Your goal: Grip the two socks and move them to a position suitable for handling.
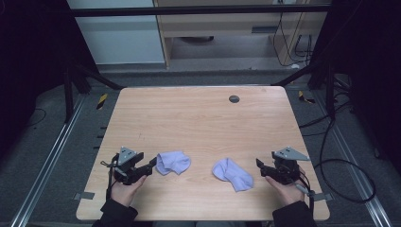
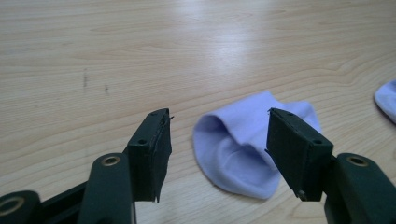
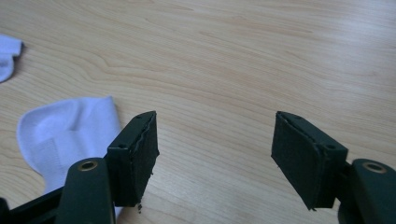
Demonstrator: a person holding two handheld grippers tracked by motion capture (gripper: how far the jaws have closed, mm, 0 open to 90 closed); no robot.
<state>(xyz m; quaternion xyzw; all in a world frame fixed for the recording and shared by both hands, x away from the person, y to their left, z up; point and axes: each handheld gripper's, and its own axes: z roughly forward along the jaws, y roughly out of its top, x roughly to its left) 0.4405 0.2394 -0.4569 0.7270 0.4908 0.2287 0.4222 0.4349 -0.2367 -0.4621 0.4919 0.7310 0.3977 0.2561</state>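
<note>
— Where do things stand on the table (image 1: 198, 118)?
— Pickup hasn't begun, I'd say. One lilac sock (image 1: 173, 162) lies just ahead of the left gripper (image 1: 152, 165), the other sock (image 1: 232, 173) beside the right gripper (image 1: 259, 166).
— Jaws?
— Both pairs apart, empty. Next: advance and close.

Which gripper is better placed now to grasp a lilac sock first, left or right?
Left, probably. The left gripper has open jaws framing the left lilac fabric sock. The right gripper, also open, faces bare wooden table, with the right lilac sock beside it.
</note>
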